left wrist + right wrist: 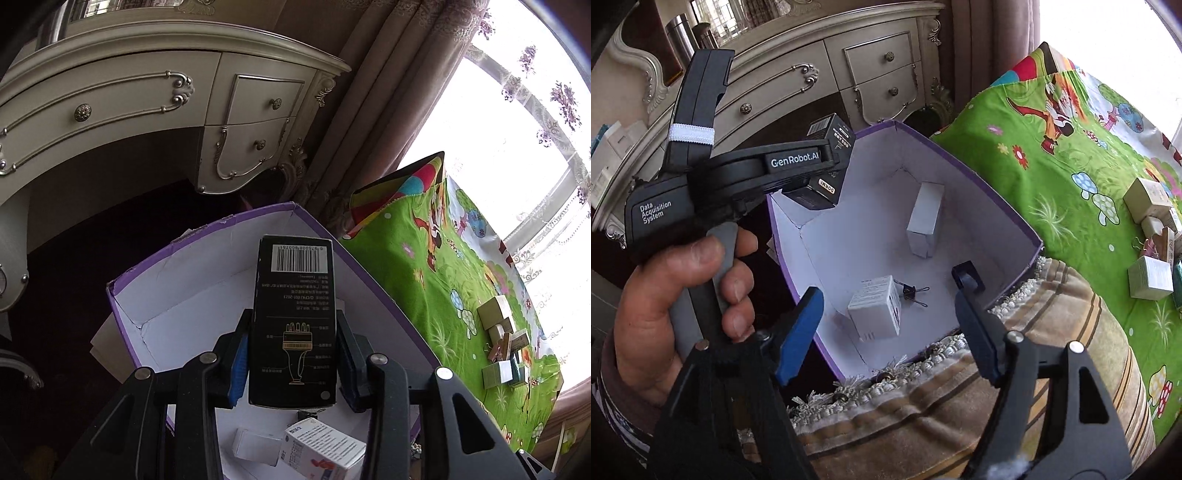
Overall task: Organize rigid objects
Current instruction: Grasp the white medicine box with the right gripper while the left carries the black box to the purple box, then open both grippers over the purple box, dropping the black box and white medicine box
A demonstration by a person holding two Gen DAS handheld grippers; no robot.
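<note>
Fingers point(242, 354) of left gripper point(293, 350): clamped on black box point(293, 317), held above purple box point(369, 280). Right gripper point(890, 325): fingers spread wide, nothing held between.

Black box point(293, 317) in the left gripper point(293, 354): cardboard, slight sheen, printed. Gripper frames matt black plastic, bright metal pivot pins point(378, 359); pads point(801, 332) blue, rubbery-looking. Storage box point(997, 192): cardboard, purple outside, matt white paper lining, edges scuffed. Small white boxes point(875, 314) inside: matt card. Binder clip point(911, 291): black metal with wire handles. Bedsheet point(1052, 155): green printed cloth, smooth. Stool cushion point(923, 417): striped woven fabric, tassel fringe. Dresser point(129, 110): cream painted wood, satin, metal knobs. Curtain point(376, 92): heavy embossed cloth.
</note>
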